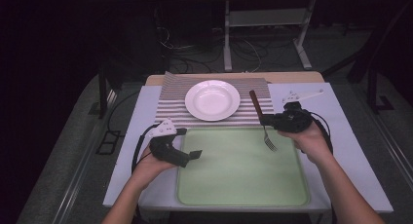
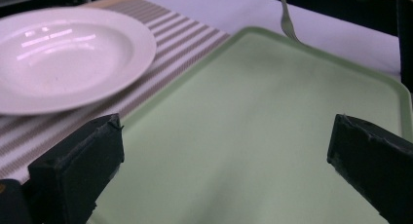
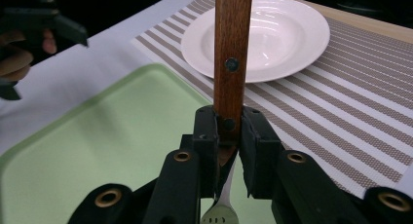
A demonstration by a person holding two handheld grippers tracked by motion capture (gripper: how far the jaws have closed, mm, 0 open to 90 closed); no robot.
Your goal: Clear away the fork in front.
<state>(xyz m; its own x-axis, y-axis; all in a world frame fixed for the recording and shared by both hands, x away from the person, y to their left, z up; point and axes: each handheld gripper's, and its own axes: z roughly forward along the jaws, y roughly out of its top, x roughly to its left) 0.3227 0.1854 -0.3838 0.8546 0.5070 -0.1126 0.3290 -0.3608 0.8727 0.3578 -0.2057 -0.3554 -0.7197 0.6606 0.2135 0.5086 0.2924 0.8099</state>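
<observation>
The fork (image 1: 263, 124), wooden handle up and tines down, hangs over the far right corner of the green tray (image 1: 243, 185), clamped at the handle by the right gripper (image 3: 229, 129). The left gripper (image 1: 187, 153) hovers over the tray's left edge, its 2 jaws wide apart, holding nothing. Beyond sits a white plate (image 1: 213, 100) on a striped placemat (image 1: 170, 95).

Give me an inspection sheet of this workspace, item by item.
Surface: table under a pale cover, with a green tray in front and a striped placemat behind it.
Job's things: wooden-handled fork, clamped at the handle, tines over the tray; white plate on the placemat.
Clutter: nothing seen.
Grippers: right gripper shut on the fork; left gripper open over the tray.
Cables: one trails from each gripper; loose cables on the floor.
Surroundings: dark room, metal stand behind.
</observation>
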